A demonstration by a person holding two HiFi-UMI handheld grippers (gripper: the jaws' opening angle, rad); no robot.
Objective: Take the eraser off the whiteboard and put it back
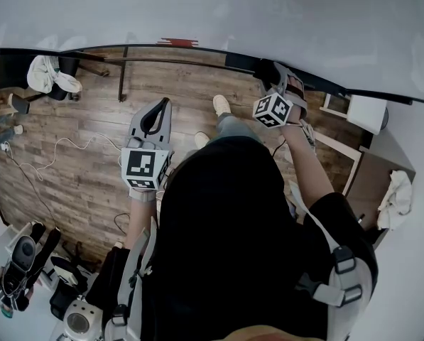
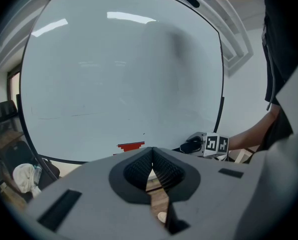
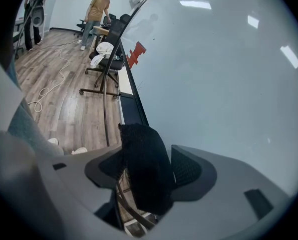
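A black eraser [image 3: 145,170] sits between the jaws of my right gripper [image 3: 149,156], against the lower edge of the whiteboard [image 3: 223,74]. The jaws stand wide; the right pad [image 3: 188,170] shows bare beside the eraser, not pressing it. In the head view the right gripper [image 1: 274,77] is at the whiteboard's [image 1: 268,20] bottom rim, its marker cube [image 1: 272,110] facing me. My left gripper [image 1: 158,107] hangs over the floor, away from the board, shut with nothing in it. In the left gripper view its pads [image 2: 161,169] meet, and the right gripper [image 2: 201,144] shows far off at the board's [image 2: 119,74] base.
A red strip [image 1: 178,42] [image 2: 131,146] [image 3: 137,53] is stuck low on the board. A chair with white cloth [image 1: 52,77] [image 3: 106,54] stands on the wooden floor, with a white cable [image 1: 55,155] nearby. A person [image 3: 96,11] stands far off. Gear [image 1: 20,261] lies at the lower left.
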